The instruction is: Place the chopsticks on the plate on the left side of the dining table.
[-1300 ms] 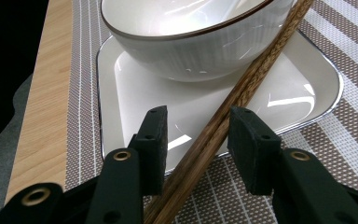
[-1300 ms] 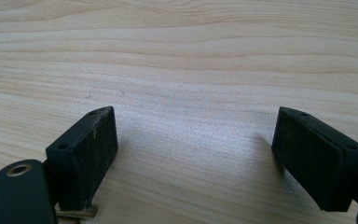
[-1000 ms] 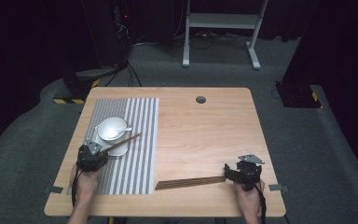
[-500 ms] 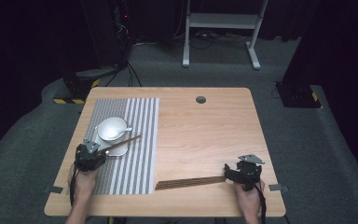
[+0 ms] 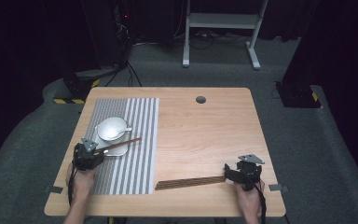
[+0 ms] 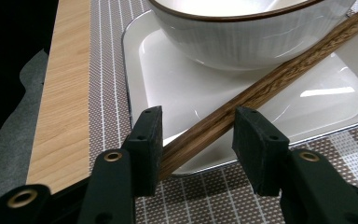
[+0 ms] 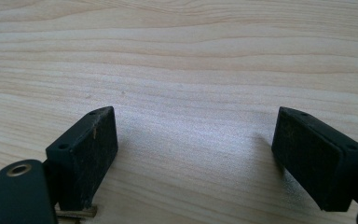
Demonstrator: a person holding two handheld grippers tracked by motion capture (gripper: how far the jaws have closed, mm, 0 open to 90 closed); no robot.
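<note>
One bowl (image 5: 112,128), one spoon (image 5: 121,132), one tray (image 6: 177,98), one striped placemat (image 5: 135,158), chopsticks (image 5: 121,143), one rolled mat (image 5: 191,182).

Lighting: table (image 5: 200,135) brightly lit from above, surrounding room near black. Glare: white streaks on the glossy tray (image 6: 307,93). Shadows: soft, short, beside the jaws on the wood. Focus: high view slightly soft and grainy; close views sharp.

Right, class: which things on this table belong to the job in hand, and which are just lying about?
In the job: chopsticks, between the jaws of the left gripper, which have just been opening; white plate they rest on; bowl on that plate.
Lying about: striped placemat; long brown strip by the open right gripper; grommet hole in the table.
</note>
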